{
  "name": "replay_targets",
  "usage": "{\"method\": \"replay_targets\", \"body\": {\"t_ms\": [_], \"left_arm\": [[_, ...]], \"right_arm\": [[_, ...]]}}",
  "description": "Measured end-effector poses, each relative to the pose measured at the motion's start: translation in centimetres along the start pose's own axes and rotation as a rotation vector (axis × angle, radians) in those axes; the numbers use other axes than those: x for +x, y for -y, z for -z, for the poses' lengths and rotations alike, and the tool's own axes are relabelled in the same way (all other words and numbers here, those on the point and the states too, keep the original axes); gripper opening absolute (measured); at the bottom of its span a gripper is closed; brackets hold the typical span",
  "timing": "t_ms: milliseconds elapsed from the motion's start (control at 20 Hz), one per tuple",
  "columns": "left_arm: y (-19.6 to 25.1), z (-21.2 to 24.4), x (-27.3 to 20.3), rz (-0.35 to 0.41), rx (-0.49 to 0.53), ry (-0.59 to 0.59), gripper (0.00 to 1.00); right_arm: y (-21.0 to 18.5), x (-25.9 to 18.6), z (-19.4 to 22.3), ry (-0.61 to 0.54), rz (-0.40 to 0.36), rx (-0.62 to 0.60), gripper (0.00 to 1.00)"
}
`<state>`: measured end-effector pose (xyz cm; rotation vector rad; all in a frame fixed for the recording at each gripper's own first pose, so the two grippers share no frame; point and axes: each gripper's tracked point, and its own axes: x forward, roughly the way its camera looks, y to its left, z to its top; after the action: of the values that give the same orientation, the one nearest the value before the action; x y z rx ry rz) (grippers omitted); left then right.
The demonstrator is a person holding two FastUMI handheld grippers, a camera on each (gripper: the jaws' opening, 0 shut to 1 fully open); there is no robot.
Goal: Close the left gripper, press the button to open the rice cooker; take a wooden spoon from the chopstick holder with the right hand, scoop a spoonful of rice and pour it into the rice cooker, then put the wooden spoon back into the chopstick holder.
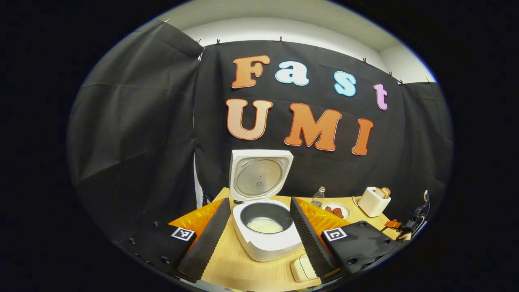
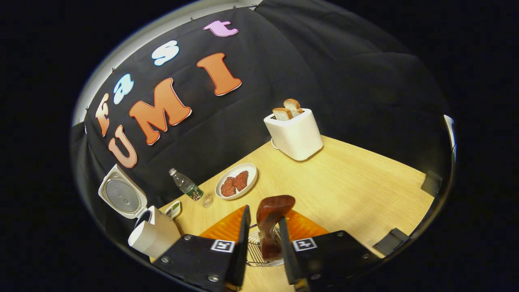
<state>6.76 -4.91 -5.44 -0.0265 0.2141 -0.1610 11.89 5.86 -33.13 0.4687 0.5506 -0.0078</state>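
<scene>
Wooden table (image 2: 348, 182); toaster (image 2: 294, 134) at rear, black cloth wall (image 2: 357, 81) behind.

1. No readable text stood on any object.
2. The bottle (image 2: 187, 185), far ahead-left of the right gripper's fingers, bore a label too small to make out.
3. Nothing else carried writing.

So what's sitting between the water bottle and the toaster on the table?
In the right gripper view, a white plate holding reddish pieces of food lies between the water bottle and the toaster. The left gripper view shows the same order.
</scene>
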Motion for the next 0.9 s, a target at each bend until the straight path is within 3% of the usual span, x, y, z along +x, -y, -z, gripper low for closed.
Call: {"method": "replay_targets", "body": {"t_ms": [50,100,150,350,600,750,900], "left_arm": [[0.3,0.0,0.2,0.004,-0.003,0.001,0.99],[0.6,-0.2,0.4,0.009,-0.007,0.003,0.99],[0.7,-0.3,0.7,0.012,-0.009,0.006,0.99],[1.4,-2.3,2.6,0.012,-0.011,0.026,1.00],[3.4,-8.7,6.6,0.032,0.011,0.119,0.99],[5.3,-11.7,9.6,0.084,-0.003,0.120,1.00],[5.2,-14.5,13.6,0.088,-0.001,0.113,1.00]], "right_arm": [[0.5,-0.2,-0.1,0.002,0.015,-0.022,0.60],[1.0,-0.3,-0.5,0.018,0.037,-0.053,0.74],[1.5,-0.5,-0.8,0.027,0.061,-0.090,0.95],[1.5,-2.1,-2.1,0.040,0.082,-0.177,0.95],[0.5,-4.6,-2.8,0.056,0.055,-0.168,0.95],[0.4,-5.5,-4.0,0.074,0.056,-0.152,0.95],[0.4,-6.6,-5.5,0.102,0.059,-0.130,0.95]]}}
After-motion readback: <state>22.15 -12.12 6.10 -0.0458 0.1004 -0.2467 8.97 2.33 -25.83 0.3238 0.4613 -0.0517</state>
